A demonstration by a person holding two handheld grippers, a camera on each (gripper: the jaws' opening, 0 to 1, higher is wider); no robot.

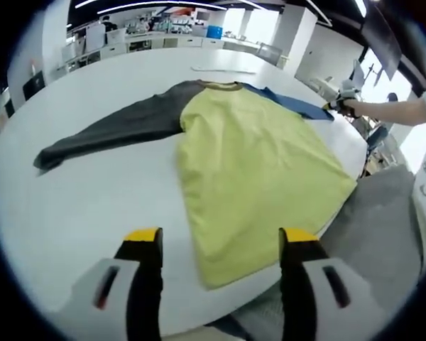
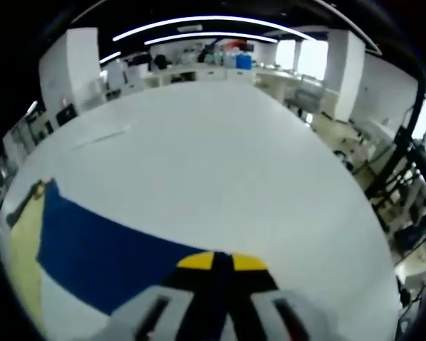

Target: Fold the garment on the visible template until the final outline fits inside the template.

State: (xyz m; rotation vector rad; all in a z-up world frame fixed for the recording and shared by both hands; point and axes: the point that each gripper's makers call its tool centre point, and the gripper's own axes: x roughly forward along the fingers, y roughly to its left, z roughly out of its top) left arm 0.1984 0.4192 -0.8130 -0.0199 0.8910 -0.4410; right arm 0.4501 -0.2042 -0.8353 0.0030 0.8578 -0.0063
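Garment [image 1: 248, 170], a yellow-bodied shirt w/ dark grey sleeves, lies flat on a white desk [image 1: 92, 199] in the left gripper view, collar toward the far side, hem hanging near the desk's near edge. Left sleeve [image 1: 106, 131] stretches out across the desk to the view's left, its cuff bunched at the end. Blue sheet [image 1: 298, 105], apparently the template, peeks out from under the shirt's far right shoulder. Left tongs [image 1: 220, 238] hover above the near edge of the desk, jaws spread wide apart w/ yellow tips, nothing between them; the shirt's hem corner shows in the gap. At right, a person's arm reaches in, hand holding the right tongs [image 1: 339, 104] at the blue sheet's far corner. Grey floor shows beyond the desk edge.

Right gripper view: yellow edge of the garment [image 2: 21, 241] at far left, blue sheet [image 2: 99, 256] beside it running toward the bottom centre. Right tongs [image 2: 222, 261] have their yellow tips pressed together on the sheet's edge, pinching it. White desk [image 2: 220, 156] stretches away beyond, office benches in the bkgd.
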